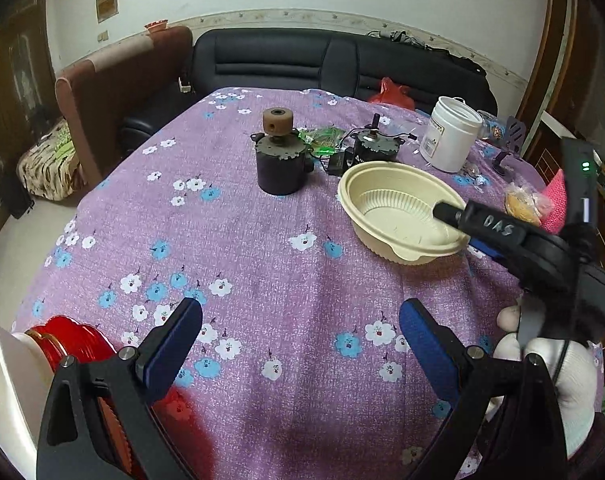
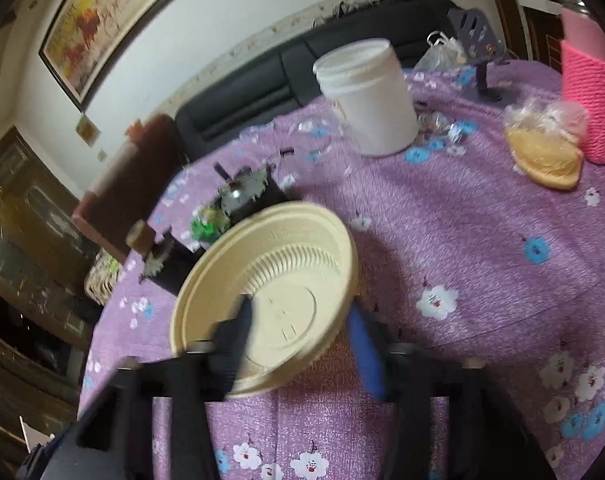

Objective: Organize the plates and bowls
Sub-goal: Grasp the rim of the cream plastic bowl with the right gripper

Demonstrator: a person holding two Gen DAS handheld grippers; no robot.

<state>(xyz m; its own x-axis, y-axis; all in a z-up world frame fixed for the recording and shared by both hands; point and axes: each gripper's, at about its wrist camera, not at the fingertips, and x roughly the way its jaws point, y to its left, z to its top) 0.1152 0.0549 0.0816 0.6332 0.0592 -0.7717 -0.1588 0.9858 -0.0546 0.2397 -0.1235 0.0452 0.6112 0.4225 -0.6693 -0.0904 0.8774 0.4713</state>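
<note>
While right claw (image 2: 302,344) grips cream bowl (image 2: 278,292) (nothing inside) | left claw (image 1: 300,344) wide apart, unladen

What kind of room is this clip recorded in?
Likely a home living room: a black sofa sits behind a table draped in a purple floral tablecloth, and a framed painting hangs on the wall. The right gripper grips a cream bowl.

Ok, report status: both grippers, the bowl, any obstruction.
Left gripper open, holding nothing. Right gripper shut on cream ribbed plastic bowl, one finger inside the rim. Dark cylindrical motor beside it.
</note>
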